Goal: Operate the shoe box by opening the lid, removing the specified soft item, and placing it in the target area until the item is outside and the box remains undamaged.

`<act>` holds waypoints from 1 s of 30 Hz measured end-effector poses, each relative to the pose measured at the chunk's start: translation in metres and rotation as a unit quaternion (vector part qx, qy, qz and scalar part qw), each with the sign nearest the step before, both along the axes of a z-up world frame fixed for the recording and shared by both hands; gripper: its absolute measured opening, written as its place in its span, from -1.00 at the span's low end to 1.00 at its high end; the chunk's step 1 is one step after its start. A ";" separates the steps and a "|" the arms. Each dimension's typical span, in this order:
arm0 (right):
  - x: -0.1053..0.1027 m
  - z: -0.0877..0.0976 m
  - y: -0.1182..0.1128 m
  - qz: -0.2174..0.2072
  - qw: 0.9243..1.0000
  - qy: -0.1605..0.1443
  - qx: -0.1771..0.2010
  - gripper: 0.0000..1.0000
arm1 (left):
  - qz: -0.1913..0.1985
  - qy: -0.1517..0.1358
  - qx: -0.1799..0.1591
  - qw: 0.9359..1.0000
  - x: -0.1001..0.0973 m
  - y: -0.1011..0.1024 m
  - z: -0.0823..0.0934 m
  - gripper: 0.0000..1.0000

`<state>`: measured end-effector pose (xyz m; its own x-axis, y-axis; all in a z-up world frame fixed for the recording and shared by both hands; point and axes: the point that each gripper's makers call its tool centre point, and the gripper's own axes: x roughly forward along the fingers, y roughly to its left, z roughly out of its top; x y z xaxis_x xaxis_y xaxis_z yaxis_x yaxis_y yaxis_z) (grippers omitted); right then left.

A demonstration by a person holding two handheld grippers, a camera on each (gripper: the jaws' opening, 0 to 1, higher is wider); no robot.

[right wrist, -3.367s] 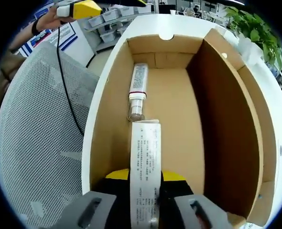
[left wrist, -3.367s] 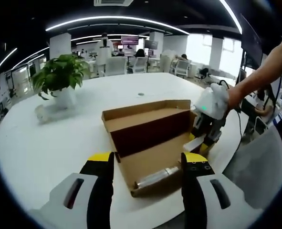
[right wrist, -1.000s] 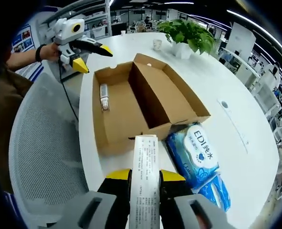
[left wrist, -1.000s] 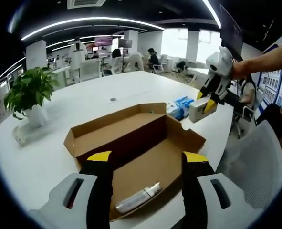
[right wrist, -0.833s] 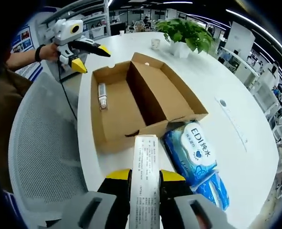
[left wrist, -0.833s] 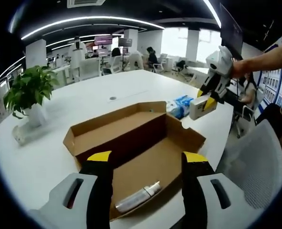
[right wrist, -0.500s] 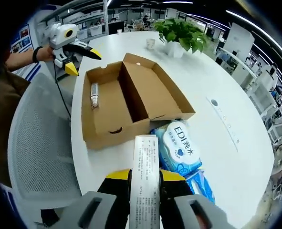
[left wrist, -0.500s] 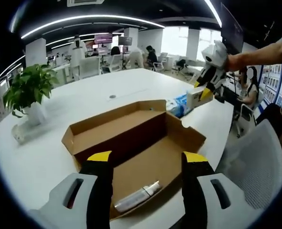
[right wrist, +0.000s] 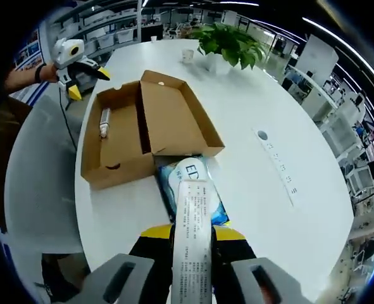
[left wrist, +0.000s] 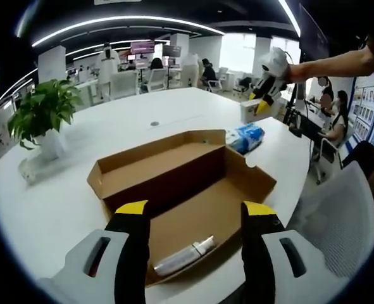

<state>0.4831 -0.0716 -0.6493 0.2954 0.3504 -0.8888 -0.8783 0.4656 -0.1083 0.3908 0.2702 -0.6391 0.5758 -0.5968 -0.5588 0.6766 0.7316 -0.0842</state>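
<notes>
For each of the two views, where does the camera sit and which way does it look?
Left gripper view: rides the open left gripper, low at the table edge, facing the open shoe box; a bare arm holds the right gripper.
Right gripper view: rides the right gripper, high, looking down; a hand holds the left gripper.
Shared: box, tube, wipes pack, plant.

Open-plan office under curved ceiling light strips (left wrist: 111,25), bright windows (left wrist: 237,50) at the far wall. Large round white table (right wrist: 250,82) in front, potted plant (left wrist: 41,114) near its far edge, grey mesh chair (left wrist: 338,215) alongside, desks and seated people beyond.
</notes>
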 end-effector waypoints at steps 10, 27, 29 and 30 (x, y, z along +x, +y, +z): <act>0.027 -0.023 -0.010 0.008 1.000 0.004 -0.002 -0.65 | 0.020 0.009 0.010 1.000 0.001 0.010 0.002 0.14; 0.066 -0.044 -0.042 0.008 1.000 0.006 -0.011 -0.65 | 0.033 0.025 0.023 0.999 -0.005 0.005 -0.003 0.14; 0.069 -0.047 -0.044 0.012 1.000 0.007 -0.014 -0.65 | 0.034 0.025 0.023 0.999 -0.006 0.005 -0.003 0.14; 0.070 -0.049 -0.045 0.013 1.000 0.007 -0.016 -0.65 | 0.036 0.026 0.024 0.999 -0.006 0.005 -0.002 0.14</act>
<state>0.5535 -0.1162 -0.6982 0.2737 0.3291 -0.9037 -0.8914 0.4397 -0.1099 0.3847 0.2748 -0.6414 0.5859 -0.5276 -0.6151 0.6184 0.7817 -0.0815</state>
